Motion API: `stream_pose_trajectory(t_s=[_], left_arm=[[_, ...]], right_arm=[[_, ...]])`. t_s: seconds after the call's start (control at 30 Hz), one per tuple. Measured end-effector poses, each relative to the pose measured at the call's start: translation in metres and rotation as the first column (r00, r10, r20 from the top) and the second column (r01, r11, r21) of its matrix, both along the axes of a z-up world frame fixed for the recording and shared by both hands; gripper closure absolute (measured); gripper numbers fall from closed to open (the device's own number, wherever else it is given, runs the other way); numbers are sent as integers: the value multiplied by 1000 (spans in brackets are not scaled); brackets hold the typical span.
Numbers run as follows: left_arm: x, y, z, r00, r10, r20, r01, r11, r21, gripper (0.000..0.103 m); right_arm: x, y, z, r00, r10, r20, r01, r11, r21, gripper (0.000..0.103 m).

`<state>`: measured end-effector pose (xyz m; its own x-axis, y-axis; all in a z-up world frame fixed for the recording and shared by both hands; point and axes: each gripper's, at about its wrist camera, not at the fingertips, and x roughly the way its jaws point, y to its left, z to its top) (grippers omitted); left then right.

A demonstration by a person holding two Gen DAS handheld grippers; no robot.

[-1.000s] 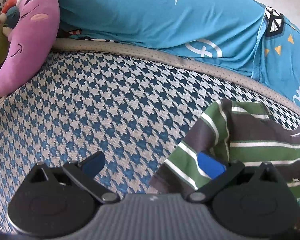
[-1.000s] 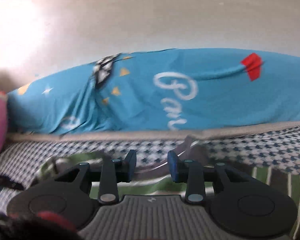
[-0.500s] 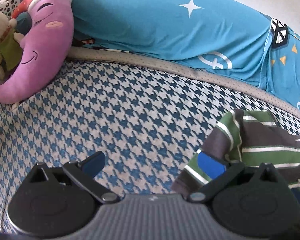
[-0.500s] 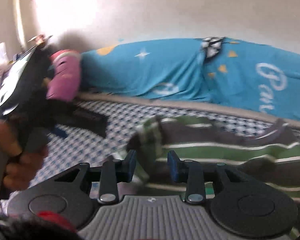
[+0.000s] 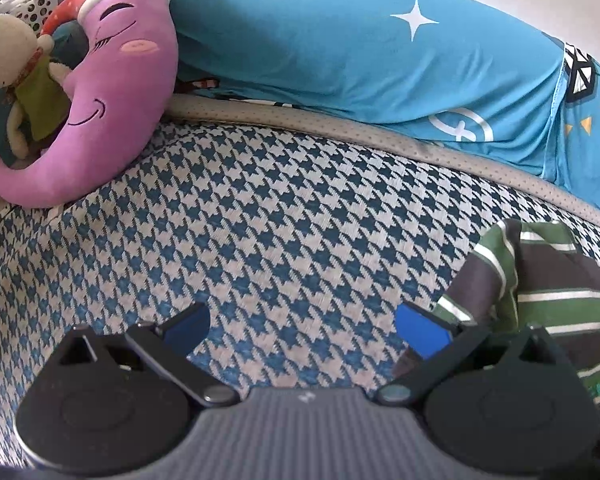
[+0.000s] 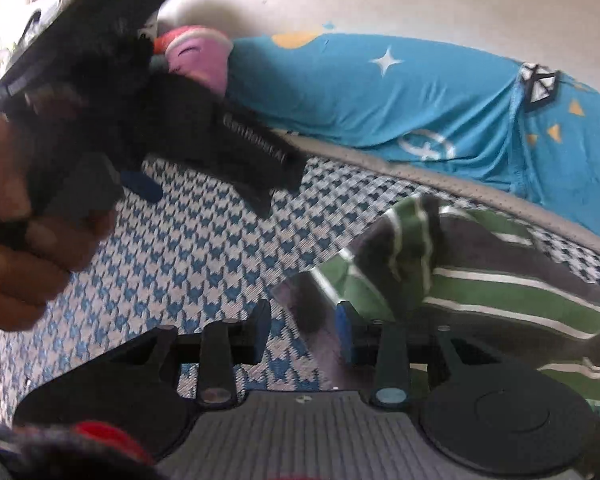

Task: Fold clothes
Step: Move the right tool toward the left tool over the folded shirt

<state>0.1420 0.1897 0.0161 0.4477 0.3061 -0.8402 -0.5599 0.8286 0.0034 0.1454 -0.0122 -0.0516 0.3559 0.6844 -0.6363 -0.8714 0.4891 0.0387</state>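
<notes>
A green, grey and white striped garment (image 5: 548,280) lies crumpled on the houndstooth bed cover (image 5: 260,220), at the right of the left wrist view. My left gripper (image 5: 304,328) hangs wide open above bare cover, its right pad (image 5: 420,332) just short of the garment's sleeve edge. In the right wrist view the same garment (image 6: 480,272) spreads to the right, its sleeve end (image 6: 320,296) pointing at me. My right gripper (image 6: 303,332) stands open with a moderate gap, low over the sleeve end, gripping nothing.
A pink moon-shaped plush pillow (image 5: 112,92) and a teddy bear (image 5: 16,60) sit at the far left. A rolled blue quilt (image 5: 360,60) runs along the back by the wall. A person's hand (image 6: 16,248) holds the left device at the left of the right wrist view.
The right wrist view has swung left and down towards the sleeve end, bringing the left device and hand into view. The left gripper has drifted left, away from the garment. Both gaps are unchanged.
</notes>
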Motion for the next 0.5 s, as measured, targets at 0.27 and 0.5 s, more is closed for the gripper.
stream_pose_trajectory(t_s=[0.27, 0.5], left_arm=[[-8, 9, 2, 1000, 5, 0, -5, 1000, 3, 0], [-10, 16, 3, 1000, 9, 3, -9, 1000, 14, 0]], right_arm=[[-9, 24, -26, 991, 5, 136, 11, 994, -110, 58], [-3, 32, -27, 989, -44, 140, 55, 995, -78, 93]])
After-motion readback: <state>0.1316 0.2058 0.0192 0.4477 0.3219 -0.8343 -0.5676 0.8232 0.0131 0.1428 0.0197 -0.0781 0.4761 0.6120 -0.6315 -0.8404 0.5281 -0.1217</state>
